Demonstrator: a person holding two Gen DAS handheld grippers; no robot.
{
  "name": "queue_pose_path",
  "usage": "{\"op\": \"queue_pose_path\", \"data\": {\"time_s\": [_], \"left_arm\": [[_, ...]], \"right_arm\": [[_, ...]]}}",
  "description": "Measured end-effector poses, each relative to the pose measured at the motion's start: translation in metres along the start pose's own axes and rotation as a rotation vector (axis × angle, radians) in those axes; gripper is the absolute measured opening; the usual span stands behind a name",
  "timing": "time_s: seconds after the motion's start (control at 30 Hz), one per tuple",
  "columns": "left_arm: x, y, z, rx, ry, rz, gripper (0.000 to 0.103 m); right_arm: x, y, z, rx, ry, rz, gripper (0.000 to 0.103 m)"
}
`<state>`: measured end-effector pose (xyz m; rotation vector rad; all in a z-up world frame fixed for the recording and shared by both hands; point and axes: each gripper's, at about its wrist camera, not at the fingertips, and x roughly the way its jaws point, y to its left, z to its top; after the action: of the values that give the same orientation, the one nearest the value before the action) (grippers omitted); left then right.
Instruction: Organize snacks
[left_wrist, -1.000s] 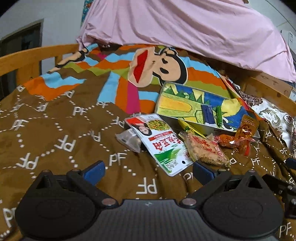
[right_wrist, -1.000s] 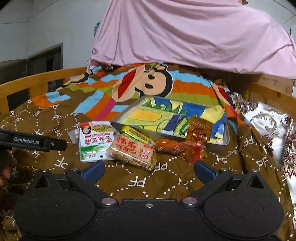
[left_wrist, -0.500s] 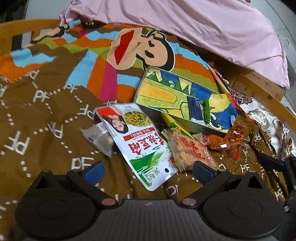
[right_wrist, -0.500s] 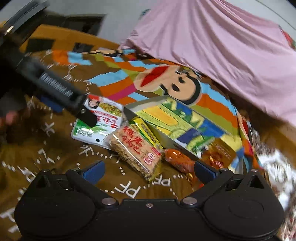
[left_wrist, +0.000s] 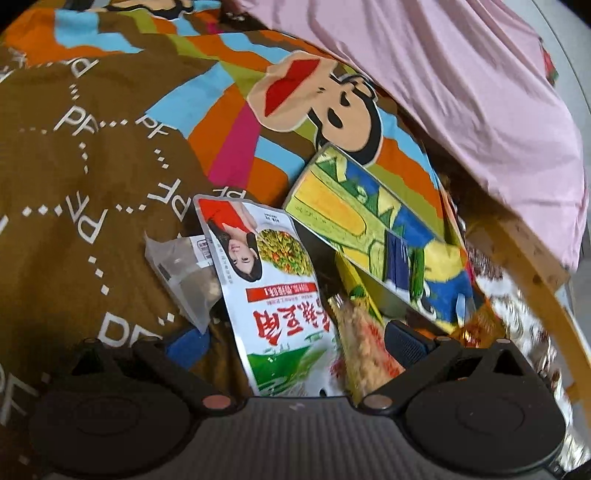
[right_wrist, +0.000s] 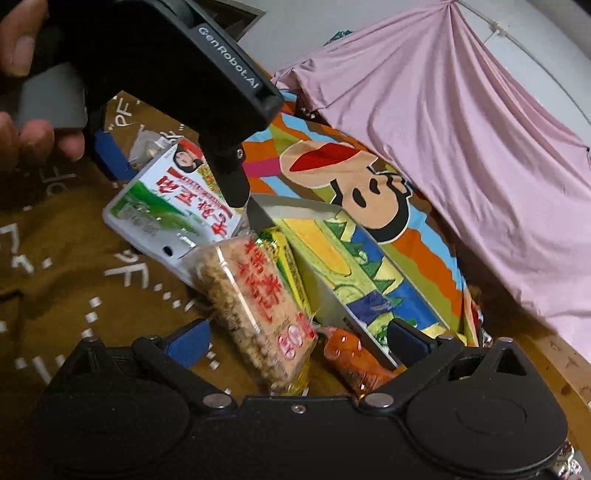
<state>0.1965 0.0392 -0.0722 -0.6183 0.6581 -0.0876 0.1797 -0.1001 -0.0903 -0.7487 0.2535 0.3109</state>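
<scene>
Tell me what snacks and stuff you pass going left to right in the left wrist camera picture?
Small clear packet → white and green snack bag → crispy rice bar → colourful tin box → pink cloth.

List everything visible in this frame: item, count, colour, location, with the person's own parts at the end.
Green pea snack bag: 1, white, red and green, on the bedspread, between the left tool's fingers.
Clear packet: 1, transparent, partly under the pea bag's left edge.
Rice cracker pack: 1, tan with red print, in front of the box, between the right tool's fingers.
Yellow-green packet: 1, wedged between cracker pack and box.
Orange wrapped snack: 1, by the box's near corner.
Box: 1, lined with bright cartoon print, open top.
Bedspread: 1, brown with striped cartoon patch.
Pink sheet: 1, behind.
Left tool: open.
Right tool: open.
Hand: 1, holding the left tool.
</scene>
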Motion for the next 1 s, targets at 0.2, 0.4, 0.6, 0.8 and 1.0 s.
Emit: {"op": "queue_pose_path", "data": {"time_s": [0.2, 0.4, 0.6, 0.8, 1.0], "left_arm": [[-0.004, -0.01, -0.016, -0.035, -0.084, 0.057, 0.102], [-0.01, -0.022, -0.027, -0.115, -0.139, 0.107, 0.096], [-0.018, -0.032, -0.024, -0.11, -0.189, 0.099, 0.088], [-0.018, -0.036, -0.016, -0.137, -0.216, 0.024, 0.081], [-0.01, -0.06, -0.007, -0.059, -0.219, -0.029, 0.081]], "right_arm": [[0.01, 0.002, 0.0, -0.008, -0.013, 0.052, 0.081], [0.008, -0.001, 0.001, 0.025, 0.001, 0.168, 0.038], [0.002, -0.024, 0.009, 0.126, 0.03, 0.193, 0.032], [0.0, -0.062, 0.007, 0.345, 0.074, 0.217, 0.03], [0.01, -0.086, 0.002, 0.481, 0.086, 0.237, 0.03]]}}
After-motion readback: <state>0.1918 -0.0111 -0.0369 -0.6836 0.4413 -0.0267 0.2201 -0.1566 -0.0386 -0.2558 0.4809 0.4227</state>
